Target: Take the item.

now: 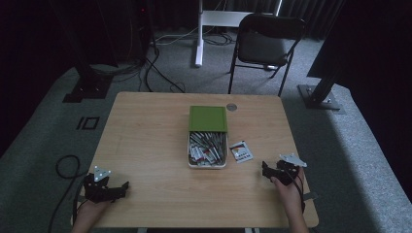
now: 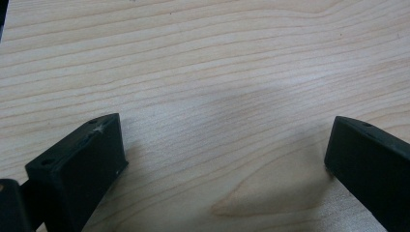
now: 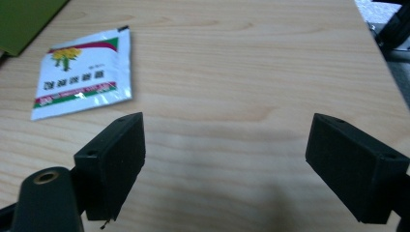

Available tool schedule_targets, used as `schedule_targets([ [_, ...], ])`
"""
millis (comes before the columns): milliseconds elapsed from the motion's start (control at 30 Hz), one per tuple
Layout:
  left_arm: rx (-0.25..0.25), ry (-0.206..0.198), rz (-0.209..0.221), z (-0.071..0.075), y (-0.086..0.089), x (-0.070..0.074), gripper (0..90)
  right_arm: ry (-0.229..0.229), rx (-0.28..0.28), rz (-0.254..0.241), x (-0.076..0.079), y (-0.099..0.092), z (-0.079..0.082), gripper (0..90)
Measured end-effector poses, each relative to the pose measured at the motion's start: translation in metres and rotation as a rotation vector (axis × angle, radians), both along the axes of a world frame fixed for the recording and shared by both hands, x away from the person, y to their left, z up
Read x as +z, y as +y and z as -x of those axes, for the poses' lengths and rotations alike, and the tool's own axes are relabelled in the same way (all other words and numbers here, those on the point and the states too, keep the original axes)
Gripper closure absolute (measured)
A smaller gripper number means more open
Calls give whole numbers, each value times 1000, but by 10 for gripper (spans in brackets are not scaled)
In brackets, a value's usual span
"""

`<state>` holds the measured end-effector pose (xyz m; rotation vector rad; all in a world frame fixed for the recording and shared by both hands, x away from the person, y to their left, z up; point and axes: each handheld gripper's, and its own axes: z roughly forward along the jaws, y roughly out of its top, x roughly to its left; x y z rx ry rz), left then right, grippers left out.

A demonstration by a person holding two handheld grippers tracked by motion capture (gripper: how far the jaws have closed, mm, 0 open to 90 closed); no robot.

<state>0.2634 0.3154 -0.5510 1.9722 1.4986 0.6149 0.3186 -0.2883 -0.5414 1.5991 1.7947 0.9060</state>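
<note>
My left tool (image 1: pixel 108 187) rests low at the near left corner of the surface (image 1: pixel 145 141), its jaws spread wide with only bare wood grain between them. Toward the middle stands a white box (image 1: pixel 207 151) packed with sachets, its green lid (image 1: pixel 208 118) slid toward the far side. Just right of the box a single white sachet (image 1: pixel 241 151) with red and green print lies flat on the wood, apart from the box. My right tool (image 1: pixel 274 171) sits near it at the near right, released: jaws wide, nothing between them, the sachet ahead and to one side.
</note>
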Motion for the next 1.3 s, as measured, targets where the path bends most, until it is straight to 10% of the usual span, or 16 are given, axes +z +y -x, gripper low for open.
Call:
schedule_targets([
  [1300,0,-2,0,0,0,0,14,95,-175,3,-16,-35,51,145],
])
